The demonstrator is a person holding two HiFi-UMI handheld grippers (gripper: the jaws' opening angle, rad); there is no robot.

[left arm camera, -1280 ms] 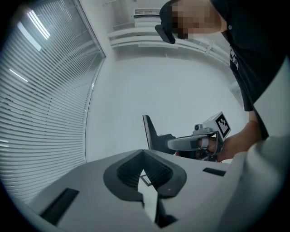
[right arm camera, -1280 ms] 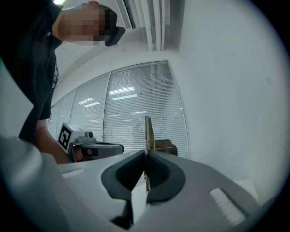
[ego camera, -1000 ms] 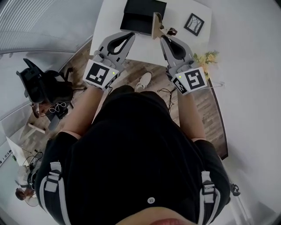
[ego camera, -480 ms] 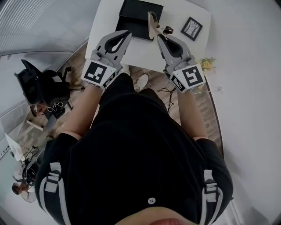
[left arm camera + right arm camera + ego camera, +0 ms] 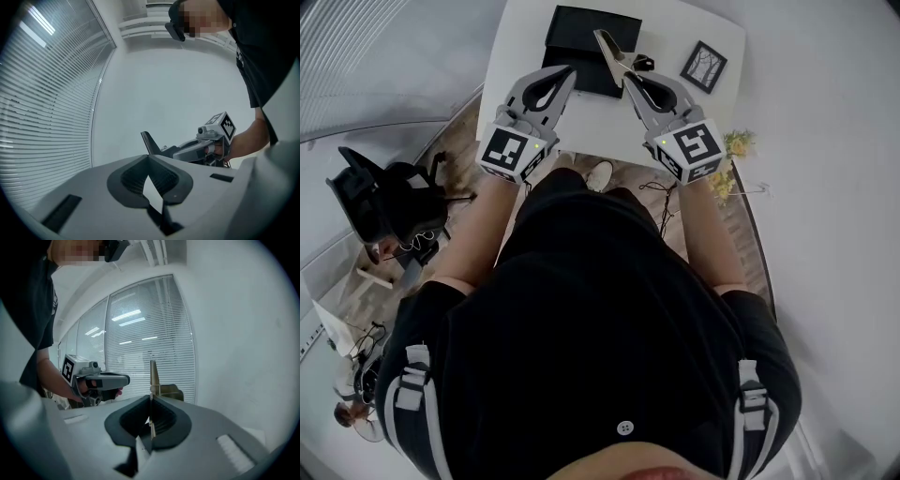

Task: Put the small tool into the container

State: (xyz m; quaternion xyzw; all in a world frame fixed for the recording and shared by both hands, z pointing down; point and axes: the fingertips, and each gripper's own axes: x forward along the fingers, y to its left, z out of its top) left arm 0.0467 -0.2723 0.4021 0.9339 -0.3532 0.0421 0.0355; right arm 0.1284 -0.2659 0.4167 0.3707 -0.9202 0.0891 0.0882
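The right gripper pinches the small tan tool tight, right beside the black box, likely to drop it in. The left gripper is closed and holds nothing.

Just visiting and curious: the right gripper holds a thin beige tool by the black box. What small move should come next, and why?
Probably carry the right gripper leftward and down over the open black rectangular box. It is shut on the thin beige flat tool, which in the head view only overlaps the box's right edge, so releasing now could miss.
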